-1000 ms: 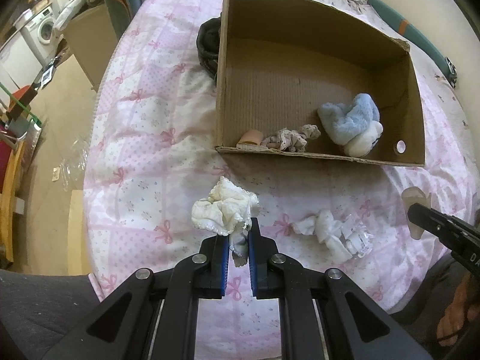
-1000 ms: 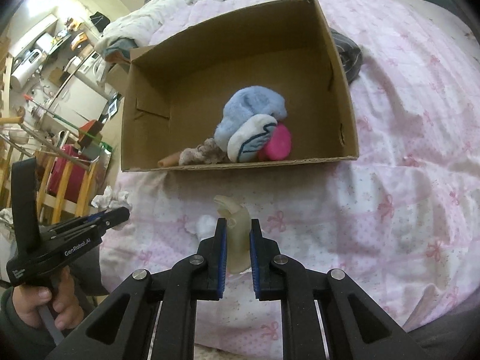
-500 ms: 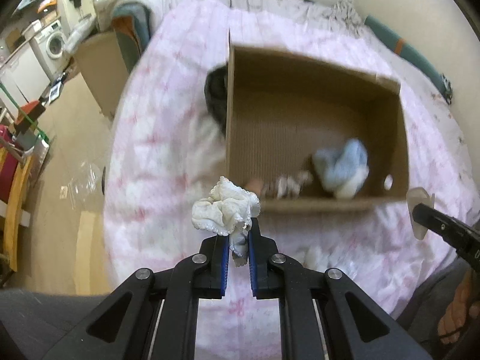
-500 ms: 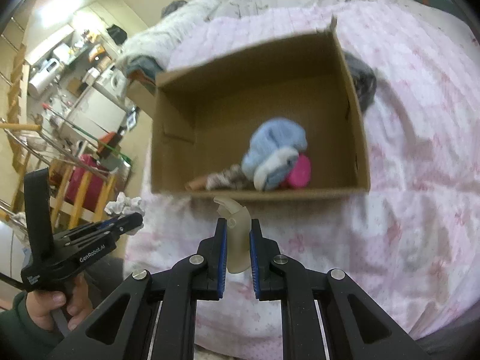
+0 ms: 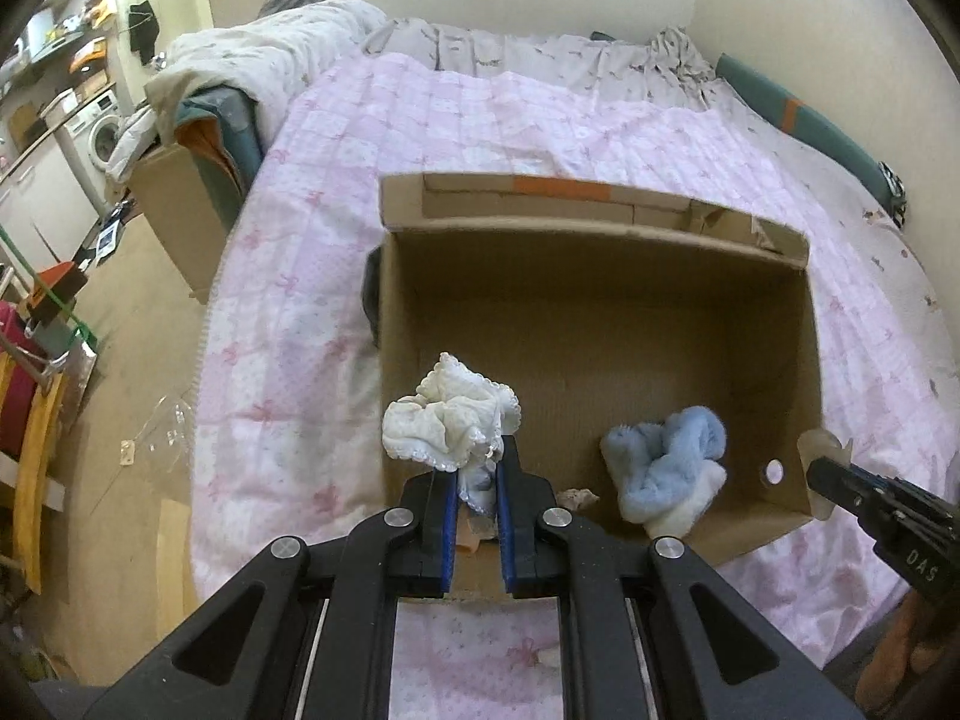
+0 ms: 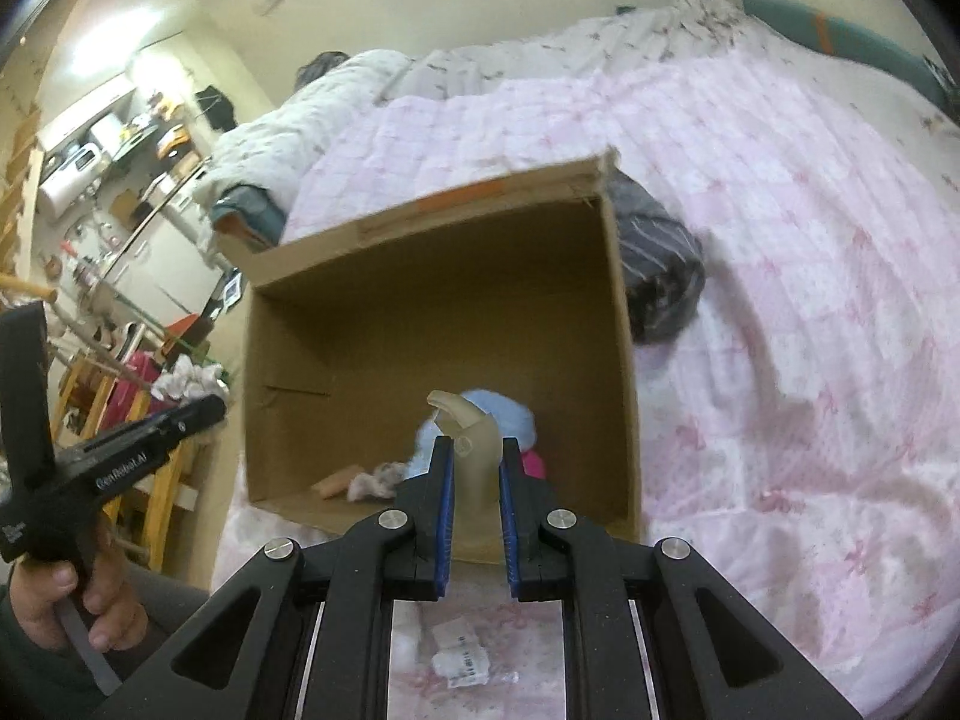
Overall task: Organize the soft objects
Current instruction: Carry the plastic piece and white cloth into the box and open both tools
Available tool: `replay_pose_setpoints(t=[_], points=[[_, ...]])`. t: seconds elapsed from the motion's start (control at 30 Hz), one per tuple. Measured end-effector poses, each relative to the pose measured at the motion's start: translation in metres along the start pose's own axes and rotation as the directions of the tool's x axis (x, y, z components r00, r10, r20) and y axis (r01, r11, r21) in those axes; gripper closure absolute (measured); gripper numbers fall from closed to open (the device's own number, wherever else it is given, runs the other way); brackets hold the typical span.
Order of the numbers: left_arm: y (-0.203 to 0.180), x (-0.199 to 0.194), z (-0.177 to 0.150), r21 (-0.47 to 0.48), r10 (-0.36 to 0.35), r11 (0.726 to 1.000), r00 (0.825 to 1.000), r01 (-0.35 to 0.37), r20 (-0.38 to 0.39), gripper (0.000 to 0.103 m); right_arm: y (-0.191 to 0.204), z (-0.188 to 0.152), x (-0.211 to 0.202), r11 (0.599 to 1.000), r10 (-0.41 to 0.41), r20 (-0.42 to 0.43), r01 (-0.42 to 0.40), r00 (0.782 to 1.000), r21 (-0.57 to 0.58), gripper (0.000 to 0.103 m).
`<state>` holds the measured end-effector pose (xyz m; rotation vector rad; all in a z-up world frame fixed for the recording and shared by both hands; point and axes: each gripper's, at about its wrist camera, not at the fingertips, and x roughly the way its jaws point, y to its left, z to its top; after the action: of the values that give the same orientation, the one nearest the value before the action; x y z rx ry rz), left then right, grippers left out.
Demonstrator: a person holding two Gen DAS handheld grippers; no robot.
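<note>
My left gripper (image 5: 477,462) is shut on a white lace-trimmed cloth (image 5: 447,420) and holds it above the near left corner of an open cardboard box (image 5: 600,246) on the pink bed. My right gripper (image 6: 471,450) is shut on a translucent beige soft piece (image 6: 471,438) over the box's near wall (image 6: 468,540). Inside the box lie a fluffy blue and white item (image 5: 666,468), a small patterned cloth (image 6: 378,477), a peach piece (image 6: 336,483) and a pink item (image 6: 533,463). The right gripper also shows in the left wrist view (image 5: 819,468).
A pink quilt (image 5: 540,120) covers the bed. A dark striped garment (image 6: 657,276) lies against the box's side. Small white and clear items (image 6: 462,660) lie on the quilt in front of the box. The floor and furniture (image 5: 54,300) lie to the left.
Both grippers have risen and moved forward with their loads, from over the quilt in front of the box to over the box's near edge.
</note>
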<state>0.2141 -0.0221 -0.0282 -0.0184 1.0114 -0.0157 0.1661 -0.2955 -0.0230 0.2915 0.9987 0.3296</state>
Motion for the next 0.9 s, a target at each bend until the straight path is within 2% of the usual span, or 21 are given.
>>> replay_pose_setpoints(t=[0.1,0.23,0.3,0.4,0.47,0.57,0.9], points=[[-0.001,0.023,-0.006,-0.020,-0.021,1.000,0.999,0.020,-0.048,0.093,-0.005,-0.007,0.009,0.998,-0.065,-0.020,0.065,0.998,-0.012,0.088],[0.001,0.041,-0.013,-0.020,-0.014,1.000,0.999,0.013,-0.043,0.093,0.000,-0.006,0.011,0.992,-0.107,0.002,0.107,0.994,-0.066,0.088],[0.001,0.045,-0.017,-0.019,-0.072,0.997,0.996,0.071,-0.060,0.093,-0.006,-0.008,0.018,0.995,-0.097,-0.027,0.096,0.995,-0.035,0.088],[-0.003,0.042,-0.018,0.014,-0.037,0.999,0.999,0.038,-0.036,0.093,-0.011,-0.011,0.028,0.995,-0.097,-0.071,0.097,0.993,-0.006,0.087],[0.000,0.043,-0.018,0.001,-0.031,1.000,0.999,0.032,-0.035,0.093,-0.013,-0.012,0.033,0.996,-0.094,-0.094,0.095,0.991,0.001,0.087],[0.005,0.042,-0.018,-0.025,-0.030,0.999,0.999,0.029,-0.035,0.093,-0.013,-0.010,0.038,0.995,-0.102,-0.109,0.103,0.989,-0.002,0.085],[0.004,0.041,-0.019,-0.023,-0.051,0.998,0.998,0.050,-0.025,0.091,-0.014,-0.007,0.044,0.994,-0.104,-0.128,0.105,0.986,0.005,0.084]])
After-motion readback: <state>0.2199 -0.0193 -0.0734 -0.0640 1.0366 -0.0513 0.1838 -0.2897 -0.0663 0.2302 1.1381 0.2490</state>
